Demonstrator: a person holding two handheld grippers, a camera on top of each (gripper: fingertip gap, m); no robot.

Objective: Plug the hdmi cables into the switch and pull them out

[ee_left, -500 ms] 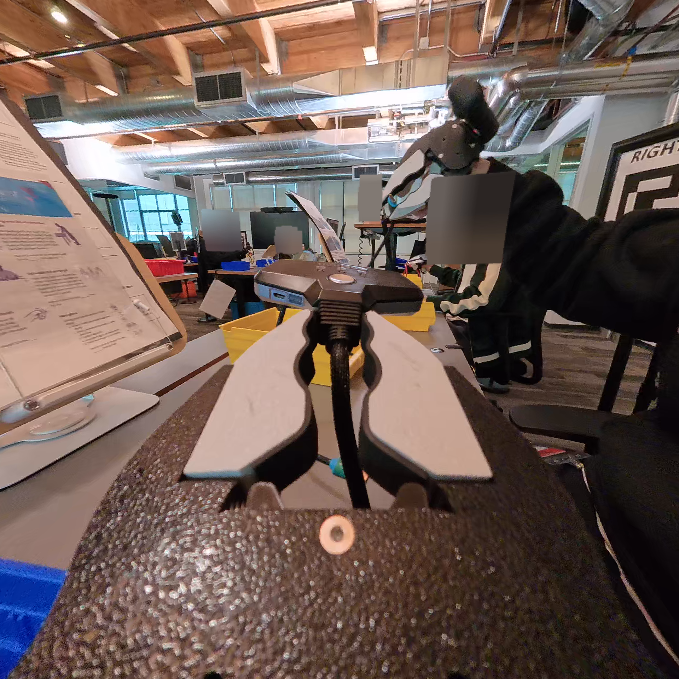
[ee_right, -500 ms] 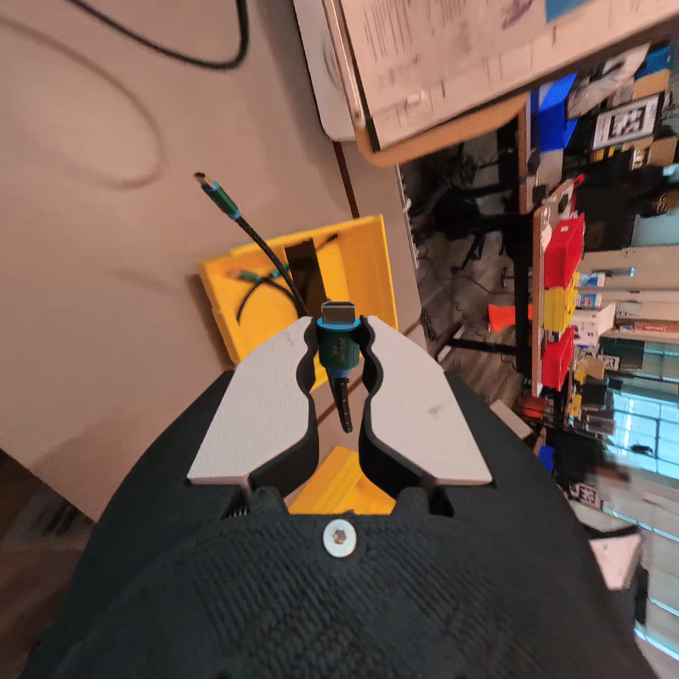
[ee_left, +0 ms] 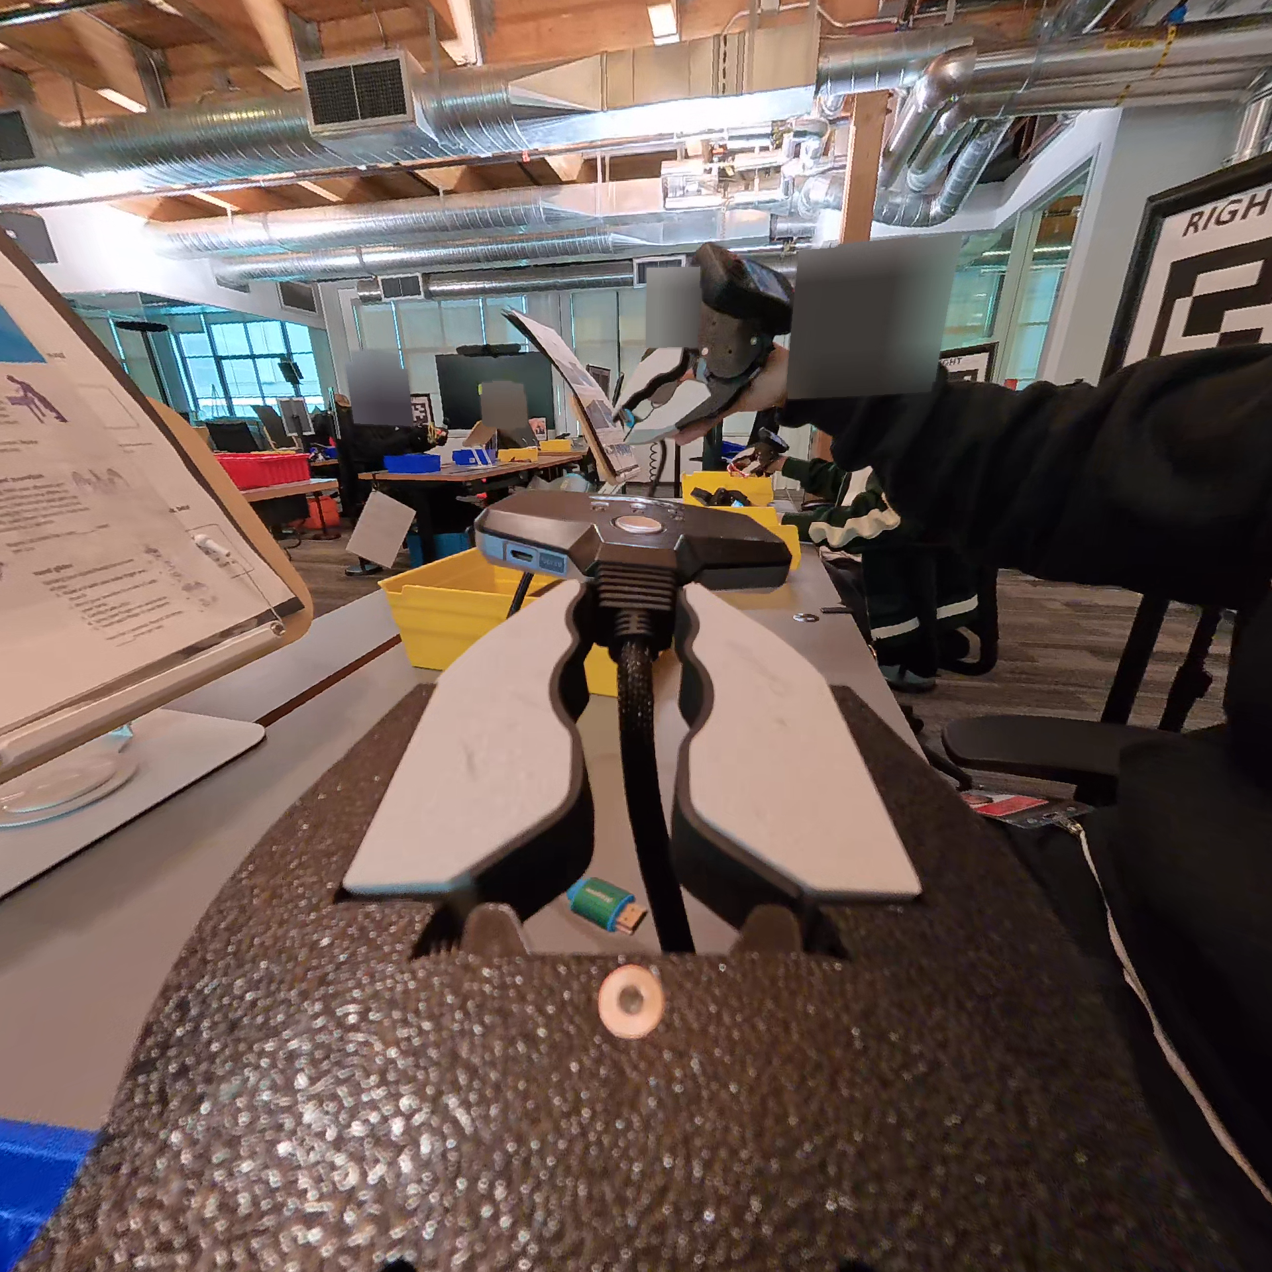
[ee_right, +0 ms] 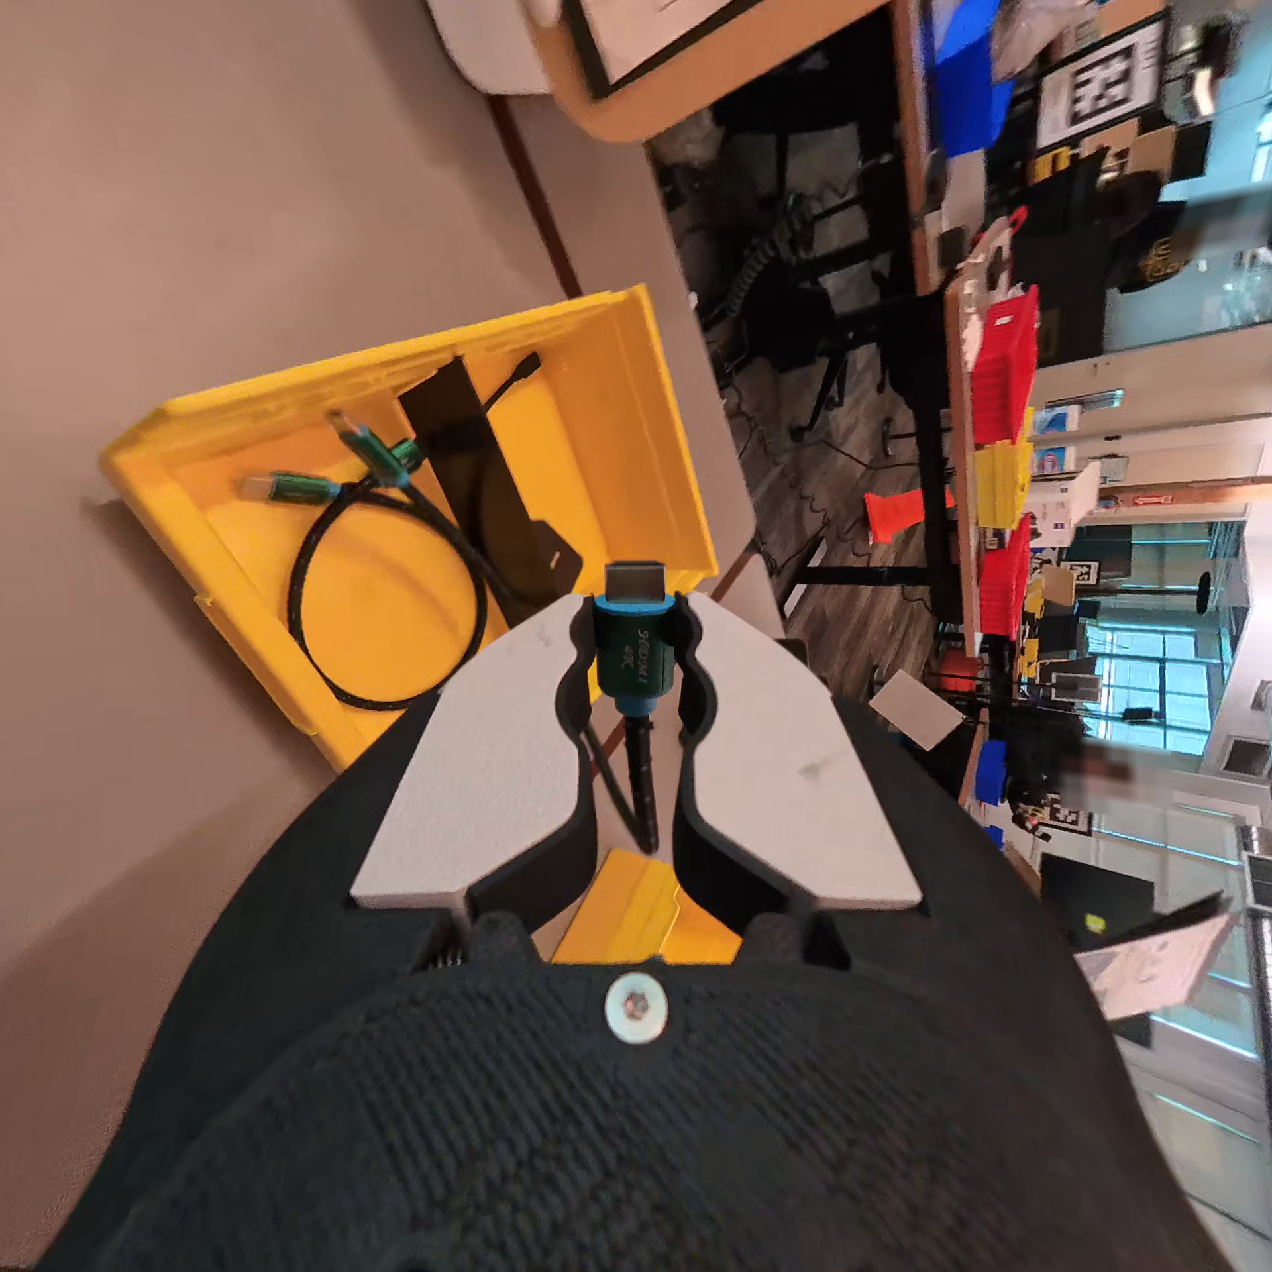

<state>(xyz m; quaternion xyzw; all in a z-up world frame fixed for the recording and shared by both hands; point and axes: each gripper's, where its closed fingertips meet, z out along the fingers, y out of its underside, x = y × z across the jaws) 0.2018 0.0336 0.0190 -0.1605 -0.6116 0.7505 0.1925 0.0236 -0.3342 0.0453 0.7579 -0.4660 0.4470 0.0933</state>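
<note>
In the left wrist view my left gripper [ee_left: 632, 606] is shut on the ribbed neck of the black HDMI switch [ee_left: 633, 537], holding it up with its braided cable [ee_left: 643, 778] running back between the fingers. An open port shows on the switch's left face. A loose green HDMI plug [ee_left: 607, 903] lies on the table below. My right gripper [ee_right: 632, 619] is shut on a green HDMI plug [ee_right: 632, 654], metal tip forward. It also shows in the left wrist view [ee_left: 650, 406], held in the air above and behind the switch.
A yellow bin [ee_right: 619, 385] holds another coiled green-ended HDMI cable [ee_right: 385, 571] and a black strip; it also shows behind the switch [ee_left: 440, 606]. A document stand [ee_left: 117, 523] is at the left. A person's black sleeve [ee_left: 1032, 468] crosses the right. A blue bin corner [ee_left: 34, 1184] is at the lower left.
My right gripper with its plug has swung over toward the yellow bin and come lower, nearer the switch, in the left wrist view. The left gripper still holds the switch.
</note>
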